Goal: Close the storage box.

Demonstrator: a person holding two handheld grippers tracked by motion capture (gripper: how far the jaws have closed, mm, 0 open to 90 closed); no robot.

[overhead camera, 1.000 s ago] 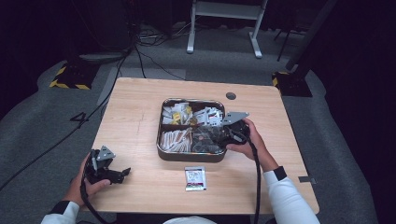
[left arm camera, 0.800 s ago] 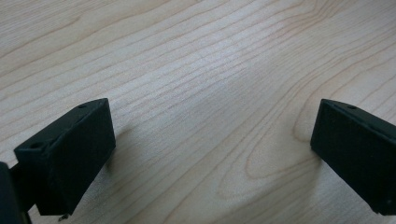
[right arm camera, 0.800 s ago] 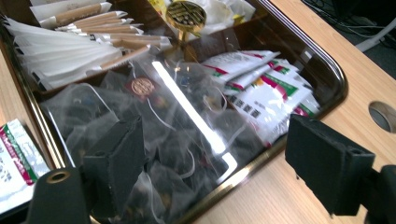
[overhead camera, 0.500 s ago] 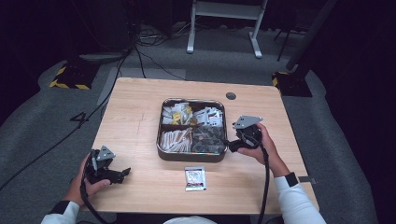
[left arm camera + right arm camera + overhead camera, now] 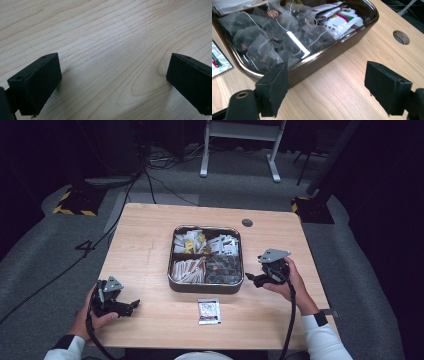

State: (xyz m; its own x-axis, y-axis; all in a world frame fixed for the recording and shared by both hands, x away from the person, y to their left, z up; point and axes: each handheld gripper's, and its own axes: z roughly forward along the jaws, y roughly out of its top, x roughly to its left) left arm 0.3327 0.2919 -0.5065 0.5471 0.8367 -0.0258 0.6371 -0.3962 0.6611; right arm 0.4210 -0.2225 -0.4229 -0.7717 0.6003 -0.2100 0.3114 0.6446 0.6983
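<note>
- The dark metal four-compartment tray (image 5: 205,287) sits mid-table on the light wooden table (image 5: 150,235).
- The clear mesh tea bags (image 5: 274,37) lie in its near right compartment; the white printed sachets (image 5: 339,21) lie in the one behind.
- The small white printed packet (image 5: 209,310) lies on the table just before the tray.
- The right gripper (image 5: 256,279) is just right of the tray; the left gripper (image 5: 131,306) is well apart, at the near left.

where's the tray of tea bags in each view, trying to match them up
High view: the tray sits mid-table, between the left gripper and right gripper.
Left gripper view: bare table wood between the jaws.
Right gripper view: the tray fills the upper left, just past the open jaws.
Shared landmark: the loose packet lying beside the tray.
</note>
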